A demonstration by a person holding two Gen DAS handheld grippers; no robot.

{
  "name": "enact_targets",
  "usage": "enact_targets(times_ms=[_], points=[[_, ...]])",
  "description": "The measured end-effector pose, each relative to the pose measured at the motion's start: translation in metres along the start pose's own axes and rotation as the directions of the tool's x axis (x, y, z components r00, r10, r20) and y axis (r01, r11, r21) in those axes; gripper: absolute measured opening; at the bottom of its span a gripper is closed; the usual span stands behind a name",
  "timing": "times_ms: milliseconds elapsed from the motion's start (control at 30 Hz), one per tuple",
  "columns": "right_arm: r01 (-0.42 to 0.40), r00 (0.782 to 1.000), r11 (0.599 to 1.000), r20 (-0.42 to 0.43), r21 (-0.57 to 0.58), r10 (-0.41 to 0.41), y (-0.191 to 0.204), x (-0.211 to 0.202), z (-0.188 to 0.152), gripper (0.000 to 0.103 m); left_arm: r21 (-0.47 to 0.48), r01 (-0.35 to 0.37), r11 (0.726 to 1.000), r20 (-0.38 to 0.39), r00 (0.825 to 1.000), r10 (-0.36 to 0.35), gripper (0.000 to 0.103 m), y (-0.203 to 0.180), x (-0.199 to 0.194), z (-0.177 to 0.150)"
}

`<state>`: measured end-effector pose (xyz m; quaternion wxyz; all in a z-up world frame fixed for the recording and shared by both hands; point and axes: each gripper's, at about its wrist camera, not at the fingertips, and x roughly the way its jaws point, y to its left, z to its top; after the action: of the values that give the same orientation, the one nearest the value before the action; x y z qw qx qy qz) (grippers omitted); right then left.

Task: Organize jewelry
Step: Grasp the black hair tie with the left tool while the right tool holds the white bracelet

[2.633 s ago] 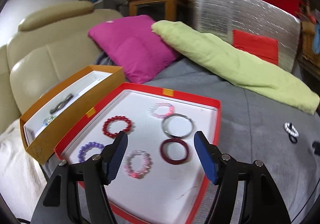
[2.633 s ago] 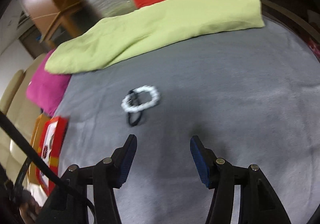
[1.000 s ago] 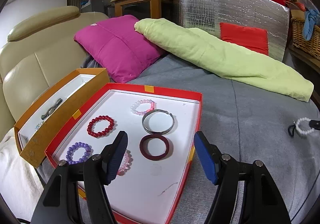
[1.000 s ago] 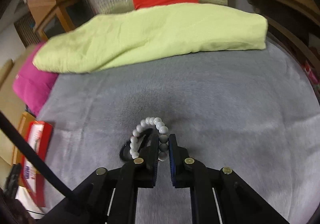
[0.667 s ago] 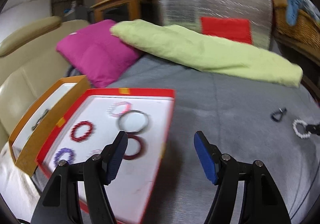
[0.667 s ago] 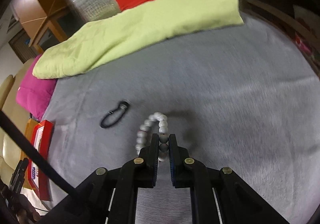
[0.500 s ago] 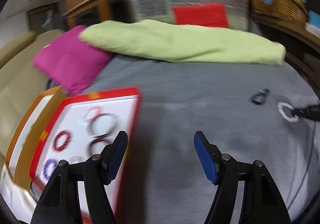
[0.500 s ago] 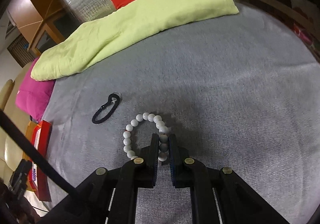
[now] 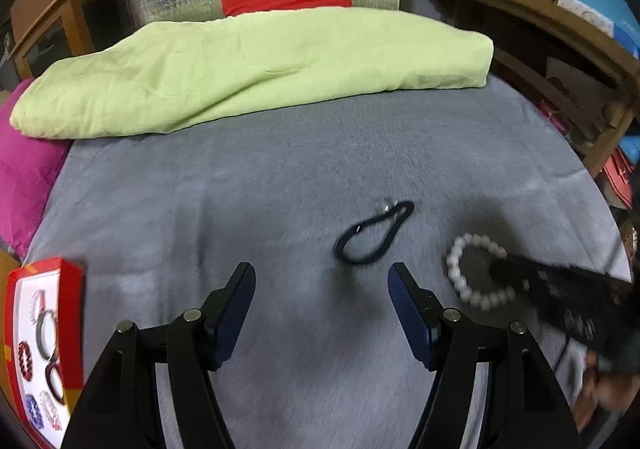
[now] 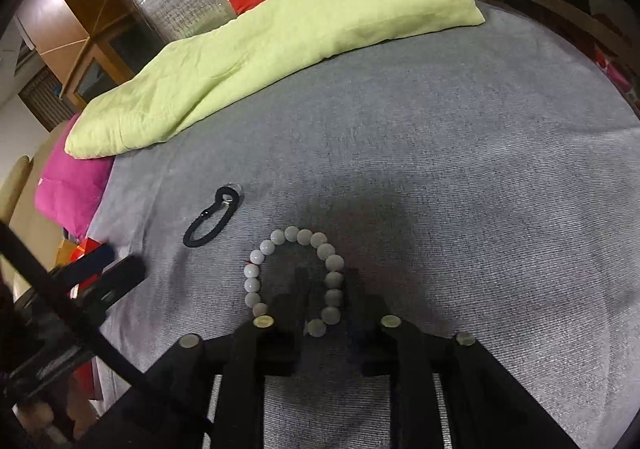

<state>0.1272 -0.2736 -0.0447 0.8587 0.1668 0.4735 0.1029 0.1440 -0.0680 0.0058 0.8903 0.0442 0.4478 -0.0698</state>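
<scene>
Jewelry is split between the red tray (image 9: 74,305) far left and the grey blanket (image 9: 280,185), so my wide, empty left gripper (image 9: 320,291) should straddle the black loop (image 9: 374,239) while my right gripper (image 10: 326,289), jaws just parting, frees the white bead bracelet (image 10: 296,277).

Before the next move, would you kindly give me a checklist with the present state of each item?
1. Right tongs released: ok. The jaws have just been opening; one side of the white bead bracelet lies between them, unpinched.
2. Bracelet resting flat on the grey blanket: ok.
3. Left tongs open and empty: ok.
4. Black hair tie lying apart from the bracelet: ok.
5. Free space in the red tray: cannot tell, only its edge shows.
</scene>
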Motion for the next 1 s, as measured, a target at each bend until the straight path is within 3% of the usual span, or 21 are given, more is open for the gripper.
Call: enact_targets(times_ms=[233,267,333,367,433,567,633,667,1000], points=[[-0.010,1.000,1.000,-0.003,0.001,0.010,0.002,0.003,0.002,0.032,0.023,-0.010,1.000,-0.051,0.999,0.011,0.068,-0.012,0.036,0.010],[-0.010,1.000,1.000,-0.003,0.001,0.010,0.002,0.003,0.002,0.032,0.033,-0.010,0.999,-0.070,0.997,0.013,0.053,-0.013,0.042,0.008],[-0.009,1.000,1.000,-0.004,0.002,0.009,0.002,0.004,0.002,0.032,0.046,0.007,0.999,-0.066,0.998,-0.004,0.033,-0.015,0.046,0.005],[-0.007,1.000,1.000,-0.004,0.001,0.007,0.003,0.005,0.002,0.032,0.065,-0.015,0.998,-0.058,0.998,0.019,0.014,-0.019,0.045,0.005],[-0.005,1.000,1.000,-0.003,-0.003,0.005,0.004,0.005,0.003,0.032,0.083,-0.015,0.996,-0.057,0.998,0.020,0.009,-0.022,0.043,0.002],[-0.014,1.000,1.000,-0.002,-0.002,0.014,0.004,0.006,0.004,0.029,0.072,0.032,0.997,-0.055,0.998,-0.029,0.008,-0.018,0.035,-0.005],[-0.017,1.000,1.000,-0.007,-0.001,0.017,0.004,0.007,0.003,0.013,0.067,0.050,0.997,-0.041,0.998,-0.047,0.008,-0.014,0.026,-0.012],[-0.026,1.000,1.000,-0.011,0.003,0.026,0.003,0.007,0.003,0.011,0.061,0.056,0.997,-0.033,0.998,-0.054,0.008,-0.012,0.022,-0.015],[-0.096,0.995,0.995,0.016,0.013,0.096,0.008,0.000,-0.001,0.010,0.006,0.104,0.995,0.057,0.993,-0.104,0.008,0.012,-0.013,-0.040]])
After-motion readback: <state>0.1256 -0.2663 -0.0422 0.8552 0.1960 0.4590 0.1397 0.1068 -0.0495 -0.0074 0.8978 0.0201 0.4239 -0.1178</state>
